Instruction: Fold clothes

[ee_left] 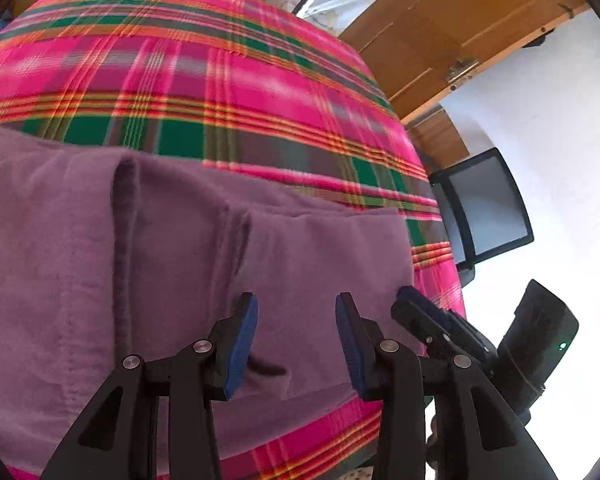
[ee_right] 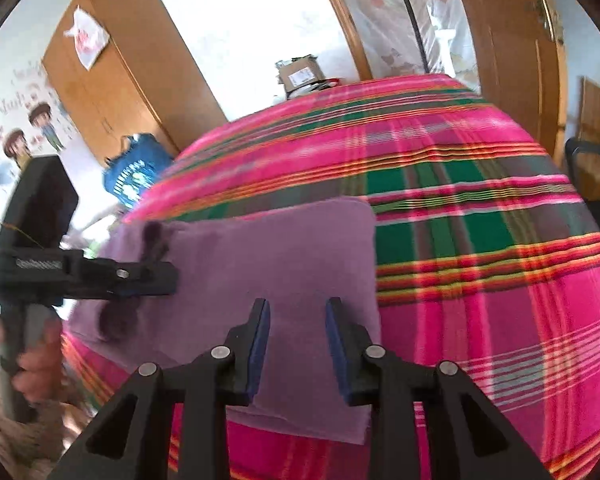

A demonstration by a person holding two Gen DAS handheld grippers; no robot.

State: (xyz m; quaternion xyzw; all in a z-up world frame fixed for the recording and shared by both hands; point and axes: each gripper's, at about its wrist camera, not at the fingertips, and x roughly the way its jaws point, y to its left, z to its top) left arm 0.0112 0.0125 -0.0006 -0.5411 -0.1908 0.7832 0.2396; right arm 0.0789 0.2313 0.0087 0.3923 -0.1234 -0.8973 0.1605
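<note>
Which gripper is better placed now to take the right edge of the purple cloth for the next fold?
Probably the right gripper. It hovers open over the purple cloth beside that edge, while the left gripper, also open, is nearer the middle.

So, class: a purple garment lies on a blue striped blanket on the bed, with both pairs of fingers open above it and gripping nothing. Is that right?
Not quite. The blanket is pink plaid with green and orange bands, not blue striped; the right wrist view shows it. The rest holds: the purple garment lies on it, and the left gripper and right gripper are open over it, gripping nothing.
</note>
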